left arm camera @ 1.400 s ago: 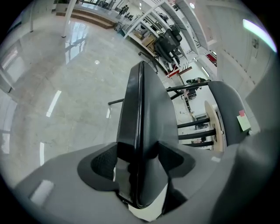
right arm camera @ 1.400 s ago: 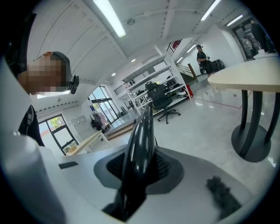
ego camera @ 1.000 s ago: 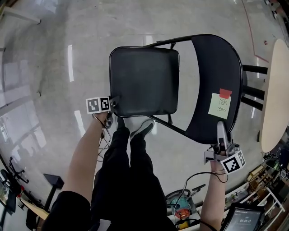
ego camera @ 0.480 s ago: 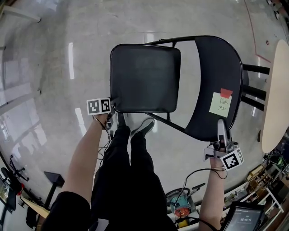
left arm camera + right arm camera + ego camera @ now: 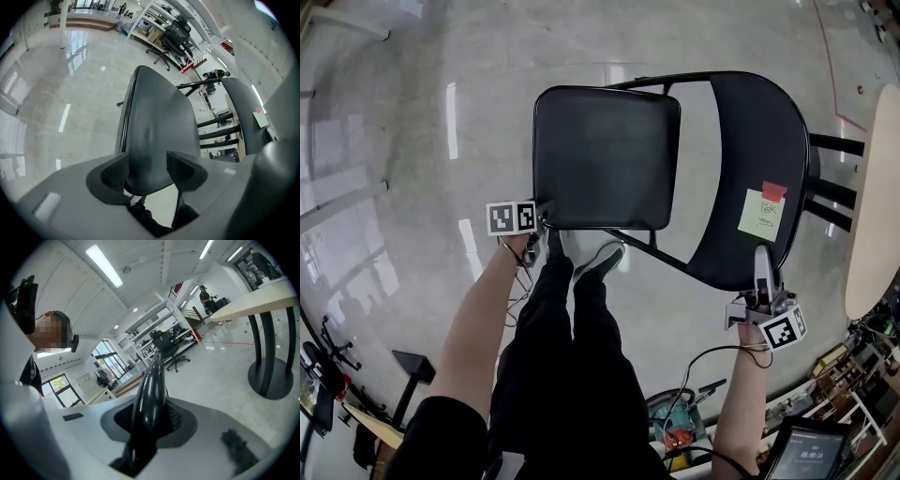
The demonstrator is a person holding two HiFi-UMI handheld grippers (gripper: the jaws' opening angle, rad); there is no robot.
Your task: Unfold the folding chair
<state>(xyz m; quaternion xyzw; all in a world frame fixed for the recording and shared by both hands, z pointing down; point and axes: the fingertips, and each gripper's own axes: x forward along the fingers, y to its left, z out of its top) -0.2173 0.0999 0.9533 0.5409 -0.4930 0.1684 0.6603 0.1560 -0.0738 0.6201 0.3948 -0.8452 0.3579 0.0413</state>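
Note:
The black folding chair stands open below me, its padded seat [image 5: 607, 157] level and its curved backrest [image 5: 750, 178] to the right. A yellow-green sticky note [image 5: 760, 215] with red tape sits on the backrest. My left gripper [image 5: 542, 221] holds the seat's near left corner. In the left gripper view the seat [image 5: 154, 126] fills the gap between both pads of that gripper [image 5: 147, 168]. My right gripper [image 5: 761, 272] is shut on the backrest's top edge. In the right gripper view that thin glossy edge [image 5: 152, 385] runs up from between the closed pads of the gripper [image 5: 149, 416].
A beige round table [image 5: 874, 206] on black legs [image 5: 836, 192] stands close behind the backrest at the right. The person's legs and shoes [image 5: 581, 258] are just under the seat's near edge. Cables and gear [image 5: 684, 417] lie on the floor at the lower right.

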